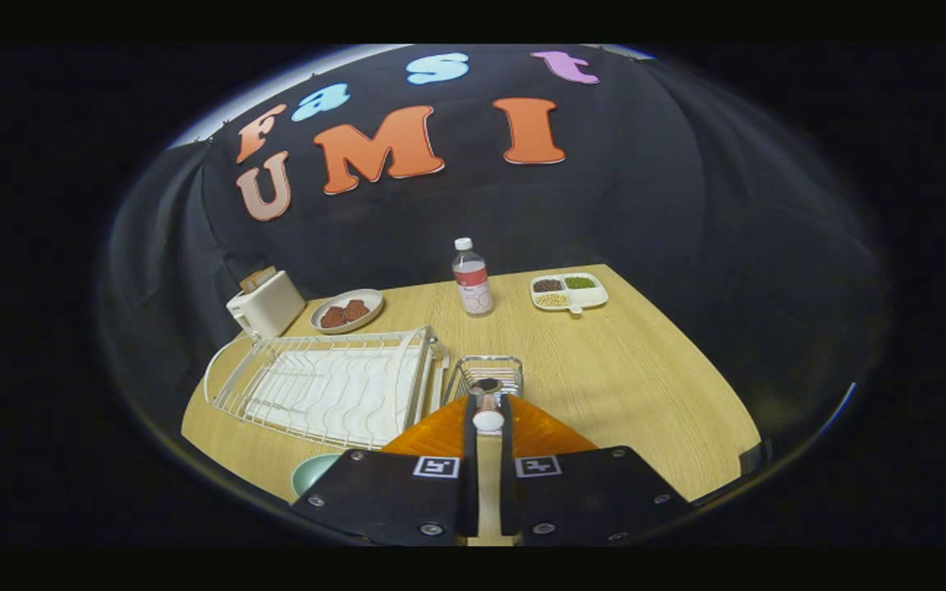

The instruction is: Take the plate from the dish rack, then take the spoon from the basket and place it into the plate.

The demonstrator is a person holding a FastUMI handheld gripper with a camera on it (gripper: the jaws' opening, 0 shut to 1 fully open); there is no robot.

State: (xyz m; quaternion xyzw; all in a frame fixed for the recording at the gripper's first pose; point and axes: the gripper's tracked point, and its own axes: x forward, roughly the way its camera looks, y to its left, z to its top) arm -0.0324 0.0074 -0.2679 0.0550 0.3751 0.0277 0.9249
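Nearest the camera, the gripper (488, 414) has its two fingers drawn close together with a narrow gap, and the spoon (488, 419) sits in that gap, its pale rounded end showing between them. Both fingers appear to press on its handle, though the contact itself is hard to make out; the rest of the spoon is hidden by the fingers. Just ahead of the fingertips stands the small wire basket (489, 373), with something dark at its near rim that is too small to identify. Left of the gripper's body, a pale green plate (313, 472) lies on the wooden table (645, 386), mostly cut off. The white dish rack (329, 382) lies to the left of the basket. Beyond stand a toaster (266, 304), a dish of brown pieces (346, 311), a bottle (471, 277) and a divided tray (569, 291).
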